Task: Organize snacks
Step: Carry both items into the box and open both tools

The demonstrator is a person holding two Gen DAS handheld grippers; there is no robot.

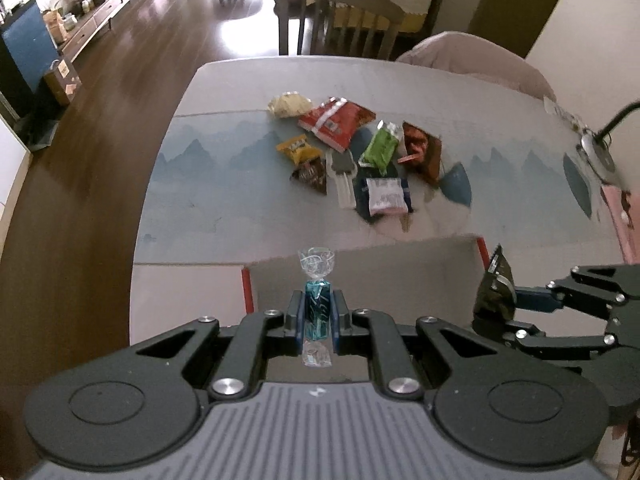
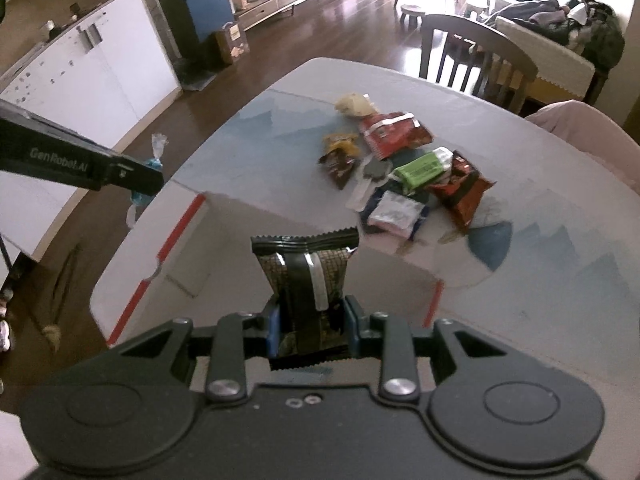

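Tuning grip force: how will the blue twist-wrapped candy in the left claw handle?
The blue candy probably has a hard core: the left claw pinches its middle and it stands straight. The clear twisted ends look thin, likely crinkly and slippery. It seems light and small, so it may pivot if squeezed off-centre.

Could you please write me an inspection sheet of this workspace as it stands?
Surface: grey table with a blue mountain-print runner; an open cardboard box with red tape at the near edge.
Job's things: loose pile of snacks, among them a red bag, green packet, yellow packet, white packet.
Clutter: a round silver lamp base at the right edge of the table.
Claws: left claw shut on a blue candy; right claw shut on a black packet; both over the box.
Cables: a dark lamp stalk or cable, cannot tell which.
Surroundings: wooden chair behind the table, dark wood floor, white cabinets.
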